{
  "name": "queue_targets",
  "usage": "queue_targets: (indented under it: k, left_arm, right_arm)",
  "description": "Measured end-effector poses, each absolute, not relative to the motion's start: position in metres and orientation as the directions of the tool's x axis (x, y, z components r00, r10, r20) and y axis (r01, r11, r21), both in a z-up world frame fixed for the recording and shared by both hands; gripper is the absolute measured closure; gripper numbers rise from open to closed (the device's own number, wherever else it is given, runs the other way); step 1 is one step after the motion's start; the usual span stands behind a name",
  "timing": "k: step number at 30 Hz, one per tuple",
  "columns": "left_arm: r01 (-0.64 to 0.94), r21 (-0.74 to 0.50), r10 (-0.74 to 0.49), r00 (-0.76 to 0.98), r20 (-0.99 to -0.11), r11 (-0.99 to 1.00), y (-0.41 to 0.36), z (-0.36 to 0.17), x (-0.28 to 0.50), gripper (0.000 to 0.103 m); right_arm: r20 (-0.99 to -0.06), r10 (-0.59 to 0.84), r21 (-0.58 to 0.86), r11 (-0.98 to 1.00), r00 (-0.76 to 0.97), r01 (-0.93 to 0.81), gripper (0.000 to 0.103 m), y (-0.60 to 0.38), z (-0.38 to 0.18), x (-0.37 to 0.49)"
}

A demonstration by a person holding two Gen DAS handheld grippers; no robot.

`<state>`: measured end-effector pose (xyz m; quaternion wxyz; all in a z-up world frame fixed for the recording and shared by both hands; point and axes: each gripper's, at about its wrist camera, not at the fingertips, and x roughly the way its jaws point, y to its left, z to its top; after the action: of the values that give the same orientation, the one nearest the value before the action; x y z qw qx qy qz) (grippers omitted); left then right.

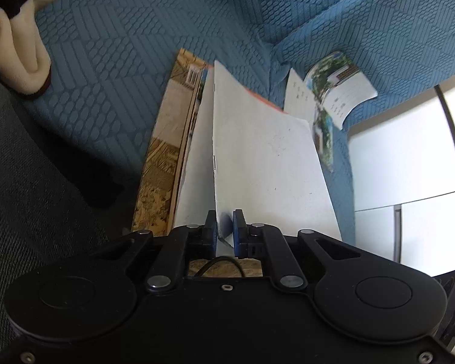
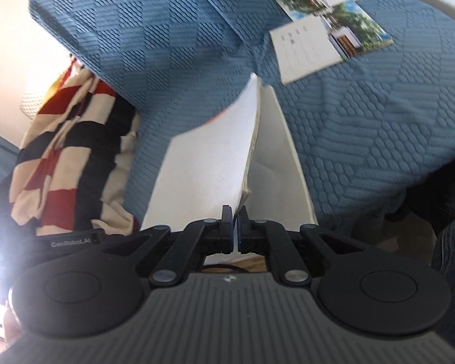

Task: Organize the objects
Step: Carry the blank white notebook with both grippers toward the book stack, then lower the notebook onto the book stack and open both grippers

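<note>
My left gripper (image 1: 225,227) is shut on the near edge of a white booklet (image 1: 267,157) with an orange cover showing at its far edge. The booklet stands over a blue quilted sofa seat (image 1: 112,69). Beside it on the left lies a brown-patterned book (image 1: 163,157). My right gripper (image 2: 235,223) is shut on the same kind of white booklet (image 2: 206,166), pinching the edge of its pages, with another white leaf (image 2: 279,157) hanging to the right. Two photo brochures (image 2: 327,39) lie on the seat beyond; one brochure (image 1: 333,88) also shows in the left wrist view.
A cream cloth (image 1: 18,51) lies at the far left of the sofa. A red, black and cream checked blanket (image 2: 66,157) hangs at the left in the right wrist view. Dark grey fabric (image 1: 30,182) fills the near left. White panels (image 1: 409,151) stand to the right.
</note>
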<state>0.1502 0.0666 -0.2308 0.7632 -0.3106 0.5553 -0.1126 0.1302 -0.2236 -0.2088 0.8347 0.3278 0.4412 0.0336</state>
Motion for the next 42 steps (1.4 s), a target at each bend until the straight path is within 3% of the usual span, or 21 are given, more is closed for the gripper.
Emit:
queue_targets:
  k: [12,14,18,23,28,36,37,38,39,41,42]
  left_arm:
    - [-0.184,-0.569,-0.500,0.316,-0.806,0.801,0.060,-0.239,0.150,0.090]
    - [-0.182,-0.567,-0.500,0.310,-0.809,0.804,0.060,-0.238,0.150,0.083]
    - [-0.151,-0.556,-0.494,0.313,-0.811,0.817,0.059,-0.229,0.147,0.060]
    - [-0.115,-0.502,-0.435,0.359,-0.826,0.857,0.057,-0.205,0.140,0.049]
    - [-0.087,-0.458,-0.387,0.413,-0.825,0.884,0.059,-0.178,0.136,0.030]
    - [-0.019,-0.432,-0.369,0.487,-0.791,0.902,0.051,-0.137,0.135,0.019]
    - [-0.013,-0.431,-0.368,0.496,-0.786,0.902,0.049,-0.133,0.135,0.018]
    - [-0.008,-0.428,-0.366,0.504,-0.783,0.904,0.048,-0.129,0.135,0.017]
    - [-0.004,-0.425,-0.363,0.511,-0.779,0.905,0.047,-0.125,0.136,0.017]
    - [0.007,-0.420,-0.361,0.524,-0.772,0.908,0.045,-0.118,0.136,0.016]
    - [0.012,-0.417,-0.360,0.529,-0.768,0.909,0.044,-0.114,0.136,0.016]
  right_arm:
    - [-0.753,0.335,0.554,0.787,0.566,0.271,0.094,-0.227,-0.222,0.129]
    - [-0.757,0.337,0.554,0.786,0.561,0.276,0.093,-0.229,-0.221,0.129]
    - [-0.764,0.340,0.551,0.786,0.548,0.281,0.092,-0.234,-0.217,0.125]
    - [-0.776,0.338,0.527,0.812,0.533,0.252,0.092,-0.237,-0.208,0.120]
    - [-0.774,0.322,0.500,0.839,0.545,0.214,0.092,-0.238,-0.189,0.119]
    - [-0.766,0.315,0.481,0.859,0.560,0.174,0.092,-0.237,-0.165,0.119]
    - [-0.770,0.317,0.478,0.861,0.555,0.172,0.090,-0.237,-0.164,0.120]
    - [-0.772,0.317,0.477,0.862,0.551,0.173,0.076,-0.237,-0.163,0.119]
    - [-0.771,0.318,0.481,0.858,0.552,0.177,0.053,-0.237,-0.162,0.119]
    - [-0.754,0.323,0.499,0.848,0.572,0.179,0.028,-0.240,-0.159,0.115]
    - [-0.745,0.320,0.502,0.847,0.585,0.177,0.029,-0.242,-0.155,0.114]
